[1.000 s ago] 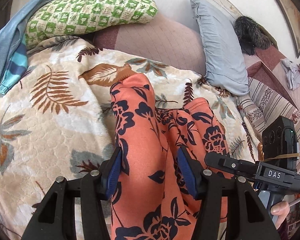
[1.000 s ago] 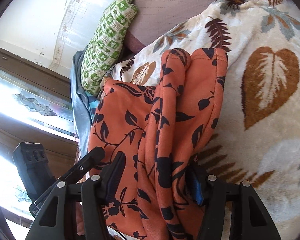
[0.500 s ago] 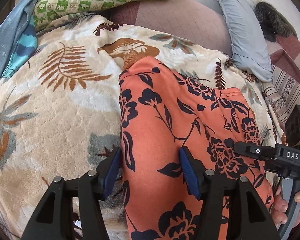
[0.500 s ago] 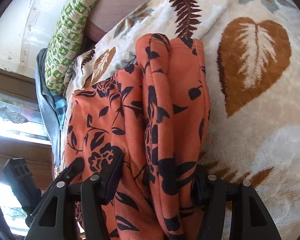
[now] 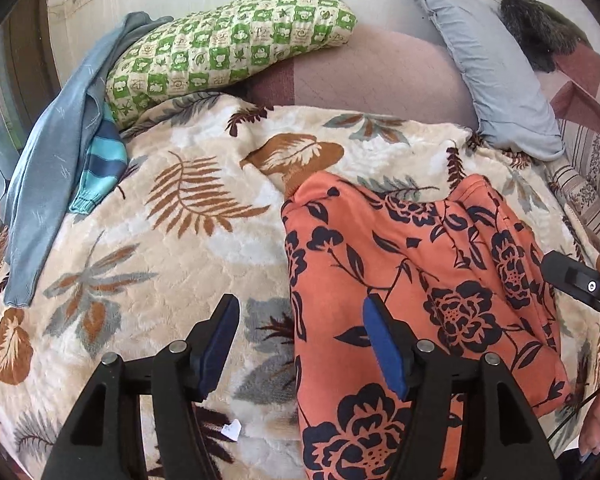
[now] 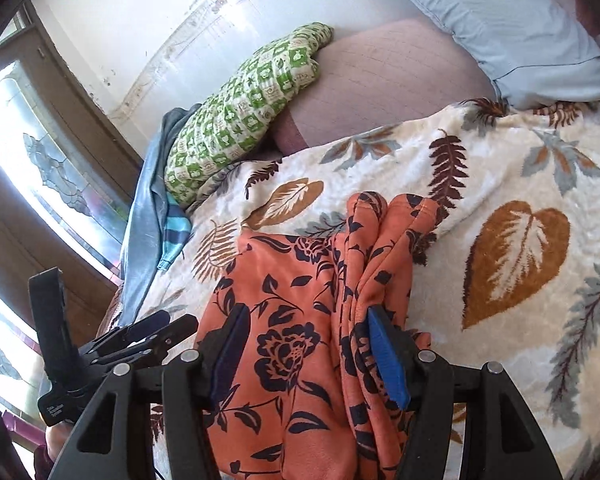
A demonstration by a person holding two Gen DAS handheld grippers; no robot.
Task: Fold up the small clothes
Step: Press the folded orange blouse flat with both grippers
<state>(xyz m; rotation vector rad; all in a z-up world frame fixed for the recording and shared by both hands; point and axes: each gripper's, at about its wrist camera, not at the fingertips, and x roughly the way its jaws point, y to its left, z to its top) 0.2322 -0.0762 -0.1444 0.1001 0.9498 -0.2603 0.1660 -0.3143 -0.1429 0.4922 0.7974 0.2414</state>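
As jaws widen, left hand-held gripper (image 5: 300, 336) straddles orange floral garment (image 5: 420, 280) edge, unclamped

The garment (image 5: 412, 280) is orange with dark navy flowers and vines. Under it, the blanket (image 5: 172, 248) is cream with rust, brown and grey-blue leaves (one big rust leaf (image 6: 516, 256) near its right edge). At its far edge lie a green-and-white checked pillow (image 5: 228, 52), a plain pale-blue pillow (image 5: 496, 76) and a grey-blue cloth (image 5: 48, 168) over turquoise-and-navy stripes.
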